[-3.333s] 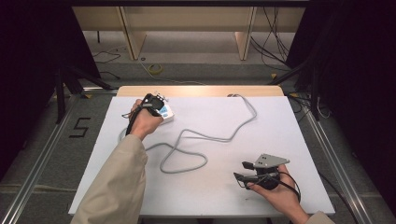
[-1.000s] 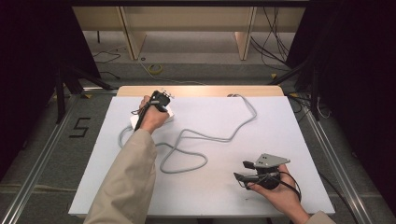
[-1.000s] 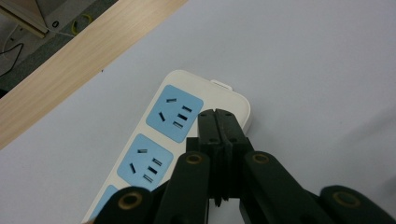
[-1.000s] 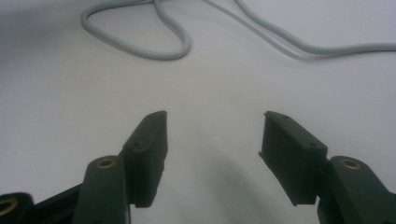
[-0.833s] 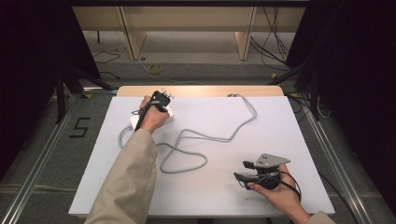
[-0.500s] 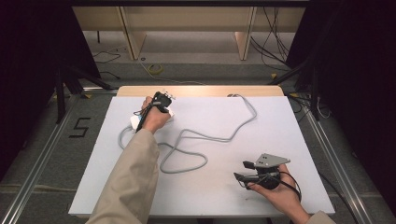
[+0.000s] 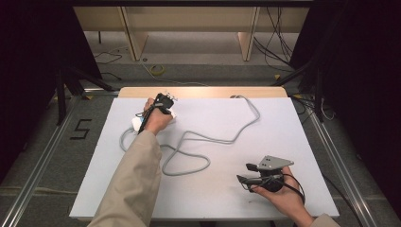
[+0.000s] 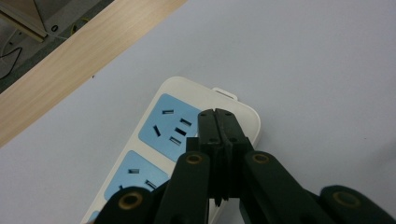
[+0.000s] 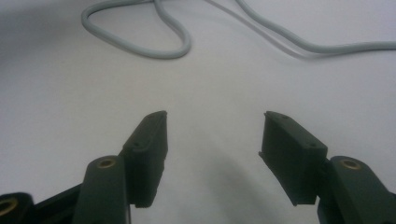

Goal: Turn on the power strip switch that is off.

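Left gripper [image 8: 218,122]: jaws closed, empty, tips over power strip [image 8: 154,154]. Right gripper [image 9: 212,154]: jaws apart, idle. Risk: pressing off-centre could slide the strip, dragging its grey cord [image 7: 208,137].

Lab rig – aluminium rails [image 7: 37,176], floor cables [image 7: 279,28] (loose), black curtains [image 7: 33,61]

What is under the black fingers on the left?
A white power strip with blue sockets lies under the shut left gripper. The fingers cover part of it, so whatever is there stays hidden.
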`<action>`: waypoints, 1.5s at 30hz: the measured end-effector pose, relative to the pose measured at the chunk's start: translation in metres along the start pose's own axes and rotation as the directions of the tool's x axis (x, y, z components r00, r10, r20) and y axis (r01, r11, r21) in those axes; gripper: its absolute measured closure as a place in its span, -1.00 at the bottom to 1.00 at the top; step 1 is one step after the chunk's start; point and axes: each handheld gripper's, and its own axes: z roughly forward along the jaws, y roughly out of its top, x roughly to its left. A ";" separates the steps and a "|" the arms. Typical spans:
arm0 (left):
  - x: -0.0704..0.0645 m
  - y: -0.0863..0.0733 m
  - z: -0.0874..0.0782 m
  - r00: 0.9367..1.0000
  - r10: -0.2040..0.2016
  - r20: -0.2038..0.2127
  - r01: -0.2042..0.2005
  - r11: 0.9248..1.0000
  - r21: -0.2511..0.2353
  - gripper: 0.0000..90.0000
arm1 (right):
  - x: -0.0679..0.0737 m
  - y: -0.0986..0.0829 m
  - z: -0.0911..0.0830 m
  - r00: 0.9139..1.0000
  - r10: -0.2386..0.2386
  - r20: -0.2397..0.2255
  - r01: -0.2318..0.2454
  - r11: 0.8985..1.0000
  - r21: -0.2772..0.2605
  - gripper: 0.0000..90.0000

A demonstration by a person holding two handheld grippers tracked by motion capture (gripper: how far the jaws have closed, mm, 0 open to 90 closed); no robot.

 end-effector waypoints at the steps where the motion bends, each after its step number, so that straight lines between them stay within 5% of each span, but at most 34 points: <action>1: 0.000 0.000 0.000 1.000 0.002 -0.004 -0.002 1.000 0.004 1.00 | 0.000 0.000 0.000 1.000 0.002 0.001 -0.002 1.000 -0.001 -0.08; 28: -0.002 0.001 0.003 1.000 -0.001 -0.005 0.002 1.000 0.031 1.00 | 0.001 0.000 -0.001 1.000 -0.001 -0.002 0.001 1.000 -0.001 -0.08; 34: -0.001 -0.001 0.002 1.000 -0.027 0.007 0.027 1.000 0.015 0.99 | 0.000 0.000 -0.001 1.000 -0.004 -0.001 0.004 1.000 -0.002 -0.08; 41: 0.010 -0.006 -0.008 0.996 -0.084 0.013 0.084 0.996 0.008 0.58 | 0.000 0.000 0.000 1.000 -0.003 0.000 0.003 1.000 -0.002 -0.08; 42: 0.013 -0.008 -0.014 0.993 -0.114 0.041 0.115 0.993 -0.006 0.56 | 0.000 0.000 0.000 1.000 -0.003 0.000 0.003 1.000 -0.002 -0.08; 45: 0.015 -0.011 -0.022 0.993 -0.110 0.050 0.111 0.994 -0.008 0.43 | 0.001 0.000 0.000 1.000 -0.002 0.000 0.002 1.000 0.000 -0.08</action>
